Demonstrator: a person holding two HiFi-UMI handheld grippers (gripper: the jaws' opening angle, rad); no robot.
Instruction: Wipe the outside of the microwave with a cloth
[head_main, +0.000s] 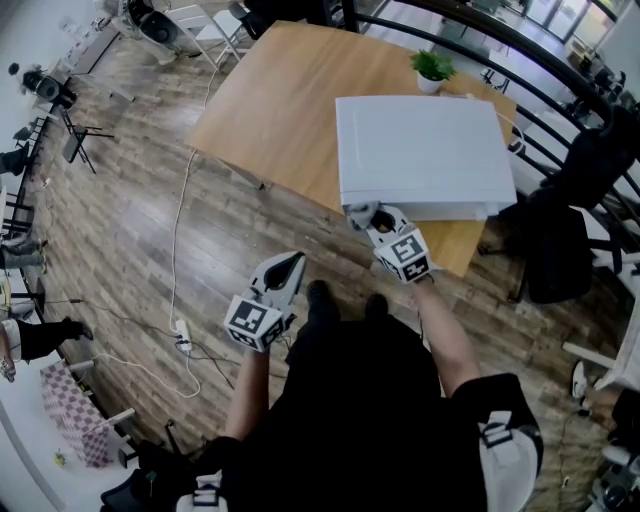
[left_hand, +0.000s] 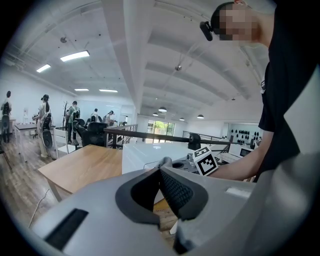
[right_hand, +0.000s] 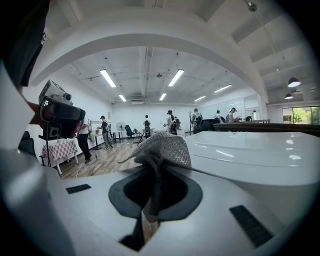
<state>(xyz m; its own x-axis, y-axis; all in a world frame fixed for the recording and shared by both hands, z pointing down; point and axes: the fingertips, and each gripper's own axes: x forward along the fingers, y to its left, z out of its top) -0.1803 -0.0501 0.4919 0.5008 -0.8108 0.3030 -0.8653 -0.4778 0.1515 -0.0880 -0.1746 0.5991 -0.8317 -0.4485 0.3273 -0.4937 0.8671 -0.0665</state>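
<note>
**Left gripper (head_main: 288, 265) free, cloth (right_hand: 162, 147) at microwave (head_main: 420, 150) corner**

Head view: the left gripper hangs over open floor (head_main: 130, 250), clear of the table (head_main: 270, 110). The right gripper (head_main: 366, 216) meets the microwave's near-left corner.

Left gripper view: jaws pressed together, empty.

Right gripper view: jaws pinch the cloth beside the microwave's edge.

1. Wood-plank floor (head_main: 120, 250).
2. A wooden table (head_main: 270, 110) stands on it, with a potted plant (head_main: 432, 70) near its far edge.
3. A black railing (head_main: 560, 100) curves behind the table.
4. A black chair (head_main: 560, 250) sits just beside the table's right end.
5. A white cable (head_main: 180, 230) runs across the floor to a power strip (head_main: 183, 335).
6. White beamed ceiling (right_hand: 150, 30) with strip lights (right_hand: 107, 77).
7. A bright window (left_hand: 162, 128) at the far end.
</note>
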